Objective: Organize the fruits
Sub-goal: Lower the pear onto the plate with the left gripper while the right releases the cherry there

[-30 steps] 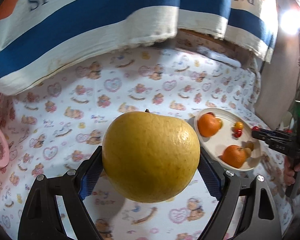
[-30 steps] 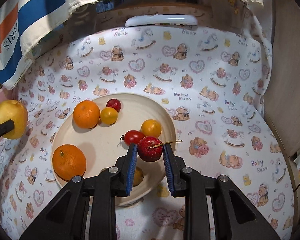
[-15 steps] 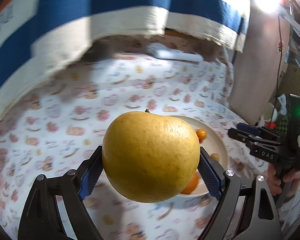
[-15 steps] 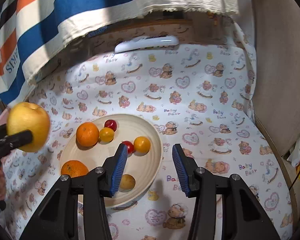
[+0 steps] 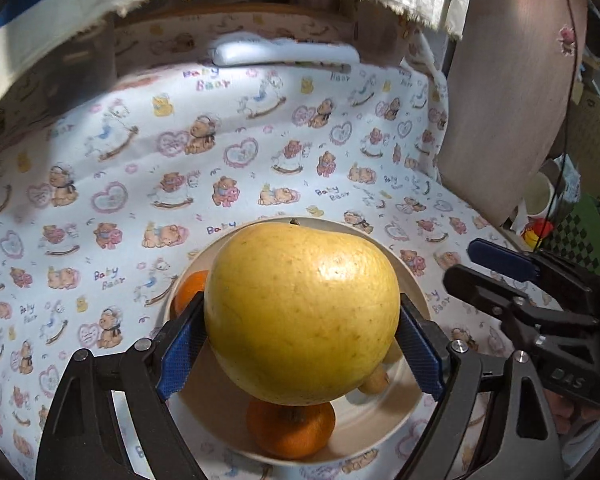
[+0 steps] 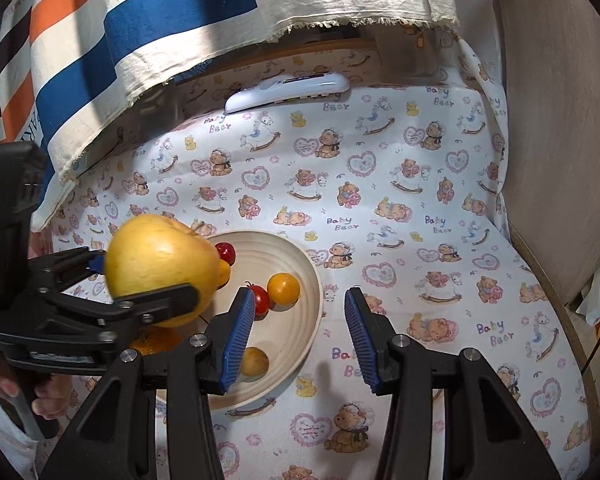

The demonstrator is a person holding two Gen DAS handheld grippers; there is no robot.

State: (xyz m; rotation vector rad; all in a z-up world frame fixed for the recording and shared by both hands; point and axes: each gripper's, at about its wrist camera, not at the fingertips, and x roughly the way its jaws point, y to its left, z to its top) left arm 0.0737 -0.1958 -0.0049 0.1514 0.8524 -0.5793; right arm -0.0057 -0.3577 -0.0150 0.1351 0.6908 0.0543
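My left gripper (image 5: 300,332) is shut on a large yellow pear-like fruit (image 5: 302,314) and holds it above the cream plate (image 5: 414,280); both also show in the right wrist view, fruit (image 6: 160,268) over the plate's (image 6: 308,264) left side. The plate holds an orange (image 5: 291,426), a small red fruit (image 6: 225,251), a red tomato (image 6: 261,298), an orange tomato (image 6: 284,289) and a small yellow-brown fruit (image 6: 254,362). My right gripper (image 6: 299,334) is open and empty, above the plate's right edge.
A bear-print cloth (image 6: 380,200) covers the table. A white remote-like bar (image 6: 288,90) lies at the back. A striped towel (image 6: 140,40) hangs over the back left. A brown chair back (image 6: 560,120) stands at the right.
My left gripper has carried the yellow fruit rightward until it hangs over the plate. My right gripper let go of the red cherry fruit, opened and drew back and up.
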